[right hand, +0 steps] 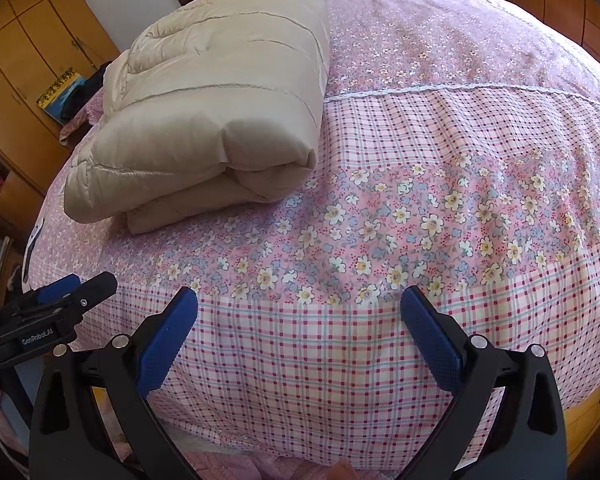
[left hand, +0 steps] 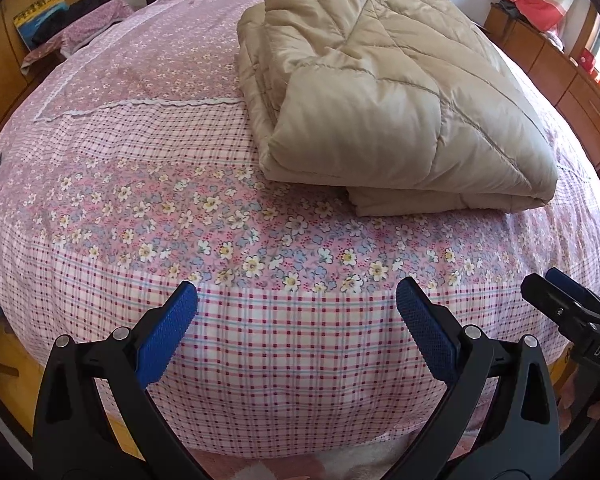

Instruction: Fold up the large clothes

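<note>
A beige quilted comforter (left hand: 380,80) lies folded into a thick stack on the bed, right of centre in the left wrist view. In the right wrist view the same comforter (right hand: 216,120) sits upper left. My left gripper (left hand: 296,300) hovers open over the checked foot end of the bed, well short of the comforter, with nothing between its blue pads. My right gripper (right hand: 298,304) is likewise open and empty above the foot edge. Each gripper shows at the other view's edge: the right gripper (left hand: 560,304) and the left gripper (right hand: 72,292).
The pink floral and checked bedspread (left hand: 180,208) covers the whole bed. Wooden wardrobes (right hand: 24,60) stand at the left, with a low stand holding dark clothes (left hand: 88,8). Wooden drawers (left hand: 560,92) run along the right side. A pink rug (right hand: 228,468) lies below.
</note>
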`<action>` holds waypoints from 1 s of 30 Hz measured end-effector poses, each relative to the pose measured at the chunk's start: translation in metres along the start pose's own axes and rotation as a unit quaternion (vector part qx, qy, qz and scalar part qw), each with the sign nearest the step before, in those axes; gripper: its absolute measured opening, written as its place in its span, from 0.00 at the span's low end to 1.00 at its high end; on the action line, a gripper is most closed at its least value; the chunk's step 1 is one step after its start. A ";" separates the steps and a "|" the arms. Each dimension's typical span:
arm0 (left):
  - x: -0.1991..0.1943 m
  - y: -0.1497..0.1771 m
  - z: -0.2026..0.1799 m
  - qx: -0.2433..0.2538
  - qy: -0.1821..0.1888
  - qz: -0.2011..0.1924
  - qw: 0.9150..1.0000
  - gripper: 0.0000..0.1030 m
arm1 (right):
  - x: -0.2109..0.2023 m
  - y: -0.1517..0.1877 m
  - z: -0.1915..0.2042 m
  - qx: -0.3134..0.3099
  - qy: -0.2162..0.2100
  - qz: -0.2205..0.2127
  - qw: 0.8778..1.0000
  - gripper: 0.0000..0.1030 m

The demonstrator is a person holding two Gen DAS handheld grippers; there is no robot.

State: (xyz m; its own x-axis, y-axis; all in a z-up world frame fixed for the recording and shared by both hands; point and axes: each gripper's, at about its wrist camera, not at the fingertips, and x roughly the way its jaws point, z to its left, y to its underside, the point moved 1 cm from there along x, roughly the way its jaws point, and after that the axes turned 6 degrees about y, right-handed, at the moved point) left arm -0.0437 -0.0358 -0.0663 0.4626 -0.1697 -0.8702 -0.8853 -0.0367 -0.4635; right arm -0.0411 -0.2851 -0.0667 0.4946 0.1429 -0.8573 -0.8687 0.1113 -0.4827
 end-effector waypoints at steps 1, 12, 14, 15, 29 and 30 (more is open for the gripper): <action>0.000 0.000 0.000 0.000 -0.001 -0.001 1.000 0.96 | -0.001 -0.001 0.000 0.000 0.000 -0.001 1.000 0.95; -0.005 -0.002 0.004 -0.001 0.001 -0.002 1.000 0.96 | -0.009 -0.003 0.002 -0.003 0.003 -0.005 1.000 0.95; -0.004 -0.002 0.005 -0.001 0.000 -0.003 1.000 0.96 | -0.009 -0.003 0.003 -0.004 0.002 -0.004 1.000 0.95; -0.004 -0.002 0.004 -0.001 -0.001 -0.003 1.000 0.96 | -0.009 -0.003 0.003 -0.004 0.002 -0.004 1.000 0.95; -0.004 -0.002 0.004 -0.002 -0.004 -0.003 1.000 0.96 | -0.007 -0.003 0.002 -0.004 0.000 -0.005 1.000 0.95; -0.004 -0.002 0.004 -0.002 -0.005 -0.003 1.000 0.96 | -0.008 -0.003 0.002 -0.004 0.000 -0.005 1.000 0.95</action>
State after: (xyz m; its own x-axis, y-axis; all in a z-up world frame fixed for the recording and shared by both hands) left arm -0.0436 -0.0311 -0.0625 0.4678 -0.1604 -0.8692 -0.8830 -0.0414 -0.4676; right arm -0.0422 -0.2842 -0.0584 0.5029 0.1413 -0.8527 -0.8642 0.1040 -0.4923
